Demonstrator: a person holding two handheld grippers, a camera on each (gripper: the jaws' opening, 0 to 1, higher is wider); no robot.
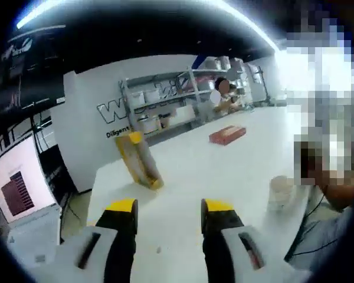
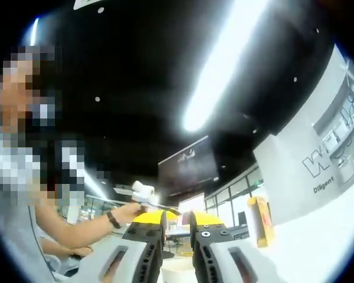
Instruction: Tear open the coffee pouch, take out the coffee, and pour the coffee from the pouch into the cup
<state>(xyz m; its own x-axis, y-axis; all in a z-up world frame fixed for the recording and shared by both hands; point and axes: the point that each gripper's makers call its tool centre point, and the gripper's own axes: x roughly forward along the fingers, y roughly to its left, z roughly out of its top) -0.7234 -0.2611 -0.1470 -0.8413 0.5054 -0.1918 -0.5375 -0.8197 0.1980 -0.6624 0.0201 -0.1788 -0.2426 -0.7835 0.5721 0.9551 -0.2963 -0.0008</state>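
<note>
White tabletop (image 1: 224,171) runs back to a pale wall and shelving, and the landmark on it is the pale cup (image 1: 279,192) standing near its right edge in the left gripper view. The coffee pouch I cannot pick out for certain: the tall yellow box (image 1: 139,159), leaning upright well to the left of the cup and farther back, may hold it, its long axis rising from the table; a red box (image 1: 227,134) lies flat far behind the cup. The left gripper (image 1: 170,207) hangs above bare table between yellow box and cup, jaws wide apart and holding nothing. The right gripper (image 2: 177,219) is tilted up toward the ceiling lights, jaws close together, nothing visibly held; a pale rim, perhaps the cup, sits just beneath them, and the yellow box stands to their right. My judgement: the left gripper is nearer the yellow box.
</note>
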